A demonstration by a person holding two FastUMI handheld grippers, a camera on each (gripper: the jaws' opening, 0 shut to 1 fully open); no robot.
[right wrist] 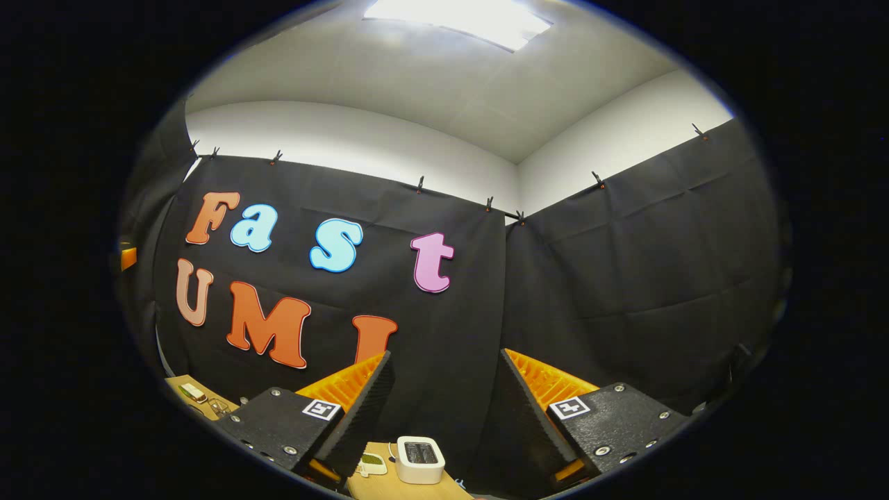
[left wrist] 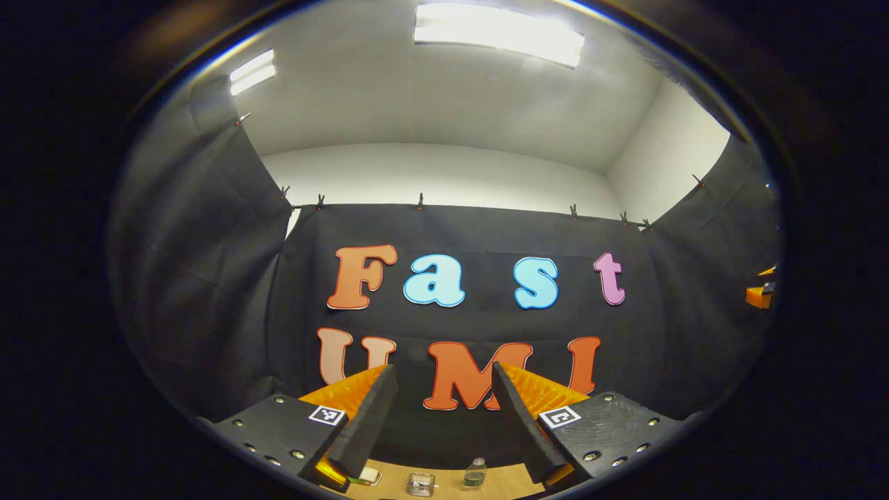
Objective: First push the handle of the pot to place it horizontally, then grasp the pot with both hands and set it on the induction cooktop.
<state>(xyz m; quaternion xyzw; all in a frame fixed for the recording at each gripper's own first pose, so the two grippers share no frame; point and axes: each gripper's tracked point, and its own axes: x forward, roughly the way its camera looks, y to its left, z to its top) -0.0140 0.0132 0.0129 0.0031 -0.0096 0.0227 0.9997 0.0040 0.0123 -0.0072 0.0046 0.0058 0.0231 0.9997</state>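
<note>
Two grippers: both raised, aimed at booth wall
Left gripper (left wrist: 444, 410): fingers wide, empty
Right gripper (right wrist: 444, 410): fingers wide, empty
Bench (left wrist: 500, 482): bottle (left wrist: 475, 473), toaster (right wrist: 420, 459)

Left gripper (left wrist: 444, 389) fingers spread, empty; small bottle (left wrist: 475, 474), perhaps glass, below.
</note>
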